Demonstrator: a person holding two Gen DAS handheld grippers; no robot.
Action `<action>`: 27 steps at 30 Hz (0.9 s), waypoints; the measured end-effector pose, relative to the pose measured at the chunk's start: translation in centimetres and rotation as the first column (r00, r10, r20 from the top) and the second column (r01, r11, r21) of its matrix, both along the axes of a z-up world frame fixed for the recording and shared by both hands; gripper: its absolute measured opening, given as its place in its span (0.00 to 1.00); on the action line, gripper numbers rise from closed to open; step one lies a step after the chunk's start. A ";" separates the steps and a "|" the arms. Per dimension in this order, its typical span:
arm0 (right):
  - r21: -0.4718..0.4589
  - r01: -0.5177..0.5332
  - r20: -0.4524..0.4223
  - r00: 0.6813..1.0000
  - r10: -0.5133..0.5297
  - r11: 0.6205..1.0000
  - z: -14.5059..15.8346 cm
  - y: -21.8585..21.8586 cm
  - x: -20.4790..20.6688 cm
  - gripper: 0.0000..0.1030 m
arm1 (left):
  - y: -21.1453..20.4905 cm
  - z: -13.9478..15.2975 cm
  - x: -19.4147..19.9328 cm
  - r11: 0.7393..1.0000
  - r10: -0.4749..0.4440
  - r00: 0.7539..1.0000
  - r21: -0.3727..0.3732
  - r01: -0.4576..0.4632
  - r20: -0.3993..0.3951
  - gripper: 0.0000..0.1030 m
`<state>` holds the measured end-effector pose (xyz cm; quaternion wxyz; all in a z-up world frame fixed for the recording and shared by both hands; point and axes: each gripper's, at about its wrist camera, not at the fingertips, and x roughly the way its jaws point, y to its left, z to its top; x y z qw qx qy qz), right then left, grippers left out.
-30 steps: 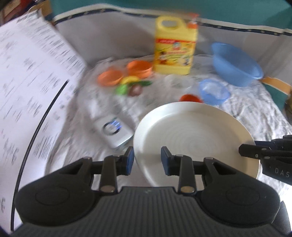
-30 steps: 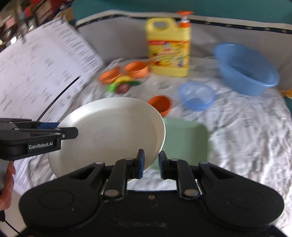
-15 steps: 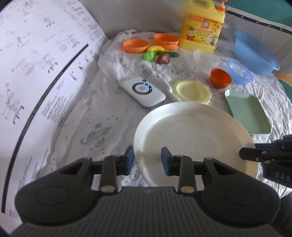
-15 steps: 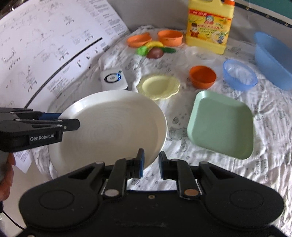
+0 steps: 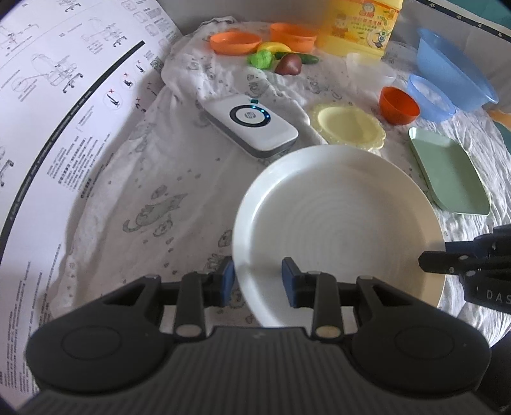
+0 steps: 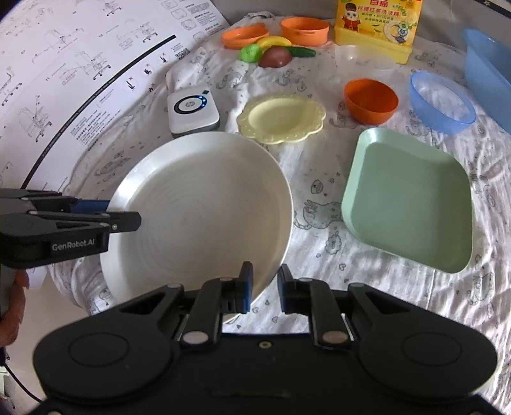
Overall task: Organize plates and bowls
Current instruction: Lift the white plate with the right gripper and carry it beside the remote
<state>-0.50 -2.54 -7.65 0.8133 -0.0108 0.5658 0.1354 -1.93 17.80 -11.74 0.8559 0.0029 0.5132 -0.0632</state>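
Observation:
A large white plate (image 5: 338,230) is held between both grippers, above the cloth. My left gripper (image 5: 258,281) is shut on its near-left rim; it also shows in the right wrist view (image 6: 124,220). My right gripper (image 6: 265,289) is shut on the plate's (image 6: 204,210) right rim and shows in the left wrist view (image 5: 431,258). On the cloth lie a green square plate (image 6: 408,201), a yellow scalloped plate (image 6: 281,118), an orange bowl (image 6: 370,100) and a small blue bowl (image 6: 442,100).
A white device (image 6: 193,110) lies left of the yellow plate. Toy fruit (image 6: 274,52), two orange dishes (image 6: 303,30), a clear cup (image 6: 349,56), a yellow detergent bottle (image 6: 377,25) and a big blue basin (image 6: 488,60) stand at the back. A printed sheet (image 6: 64,79) covers the left.
Both grippers have tipped downward with the plate, so the view swung from the far wall to the cloth. The green and yellow plates came into sight. The grips are unchanged.

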 end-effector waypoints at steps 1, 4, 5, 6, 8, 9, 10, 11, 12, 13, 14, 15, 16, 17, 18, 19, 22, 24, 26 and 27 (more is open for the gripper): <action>0.006 0.000 -0.004 1.000 0.000 1.000 -0.2 0.0 0.2 0.17 | 0.0 0.0 0.2 1.000 0.000 1.000 0.002 0.000 -0.003 0.30; 0.010 -0.004 -0.013 1.000 0.004 1.000 -0.6 -0.1 0.4 0.17 | -0.2 0.2 0.5 1.000 -0.001 1.000 0.012 0.001 -0.006 0.32; 0.009 -0.005 -0.015 1.000 0.005 1.000 -0.8 -0.1 0.5 0.17 | -0.3 0.2 0.5 1.000 -0.004 1.000 0.015 0.004 -0.003 0.34; 0.008 -0.005 -0.016 1.000 0.005 1.000 -1.0 -0.1 0.5 0.17 | -0.5 0.3 0.5 1.000 -0.004 1.000 0.019 0.004 -0.001 0.35; 0.010 -0.016 -0.003 1.000 0.016 1.000 -1.0 -0.2 0.4 0.17 | -0.8 0.2 0.5 1.000 -0.003 1.000 0.024 0.003 0.002 0.40; 0.011 -0.019 0.003 1.000 0.019 1.000 -1.0 -0.3 0.2 0.17 | -0.9 0.2 0.4 1.000 -0.002 1.000 0.024 0.002 0.003 0.41; 0.006 -0.021 0.012 1.000 0.021 1.000 -1.0 -0.3 0.1 0.21 | -1.1 0.1 0.4 1.000 -0.001 1.000 0.026 0.001 0.004 0.42; -0.004 -0.021 0.018 1.000 0.021 1.000 -1.0 -0.3 0.0 0.25 | -1.2 0.1 0.3 1.000 0.002 1.000 0.024 -0.002 0.006 0.43; -0.009 -0.017 0.023 1.000 0.017 1.000 -1.0 -0.5 -0.2 0.32 | -1.2 0.1 0.3 1.000 0.006 1.000 0.024 -0.006 0.008 0.43; -0.006 -0.011 0.019 1.000 0.011 1.000 -1.0 -0.7 -0.2 0.41 | -1.2 0.1 0.2 1.000 0.008 1.000 0.022 -0.008 0.010 0.46; -0.001 -0.006 0.014 1.000 0.006 1.000 -1.0 -0.9 -0.3 0.46 | -1.2 0.1 0.2 1.000 0.010 1.000 0.018 -0.010 0.011 0.47; 0.007 -0.003 0.010 1.000 0.003 1.000 -1.1 -1.1 -0.4 0.54 | -1.1 0.0 0.2 1.000 0.012 1.000 0.015 -0.012 0.009 0.48; 0.012 -0.002 0.008 1.000 0.002 1.000 -1.0 -1.3 -0.6 0.58 | -1.1 -0.1 0.2 1.000 0.016 1.000 0.014 -0.016 0.007 0.51; 0.015 -0.003 0.009 1.000 0.003 1.000 -0.9 -1.4 -0.9 0.58 | -1.1 -0.1 0.2 1.000 0.019 1.000 0.014 -0.020 0.008 0.54; 0.019 -0.004 0.011 1.000 0.004 1.000 -0.7 -1.6 -1.1 0.59 | -1.2 -0.1 0.1 1.000 0.021 1.000 0.017 -0.021 0.011 0.56; 0.023 -0.002 0.013 1.000 0.002 1.000 -0.6 -1.7 -1.3 0.66 | -1.3 -0.1 0.1 1.000 0.021 1.000 0.020 -0.021 0.013 0.60; 0.039 0.010 0.031 0.999 -0.011 0.999 0.0 -2.5 -1.8 0.74 | -1.6 0.0 -0.1 0.999 0.016 1.000 0.031 -0.017 0.025 0.70; 0.048 0.013 0.036 0.999 -0.014 0.999 0.4 -2.9 -2.1 0.75 | -1.9 0.2 -0.2 0.999 0.014 0.999 0.038 -0.015 0.036 0.75; 0.058 0.018 0.045 0.999 -0.021 0.998 1.0 -3.4 -2.5 0.80 | -2.1 0.6 -0.3 0.999 0.013 0.999 0.034 -0.014 0.051 0.84; 0.061 0.021 0.053 0.998 -0.024 0.998 1.2 -3.8 -2.7 0.83 | -2.1 0.8 -0.4 0.999 0.015 0.998 0.030 -0.017 0.060 0.86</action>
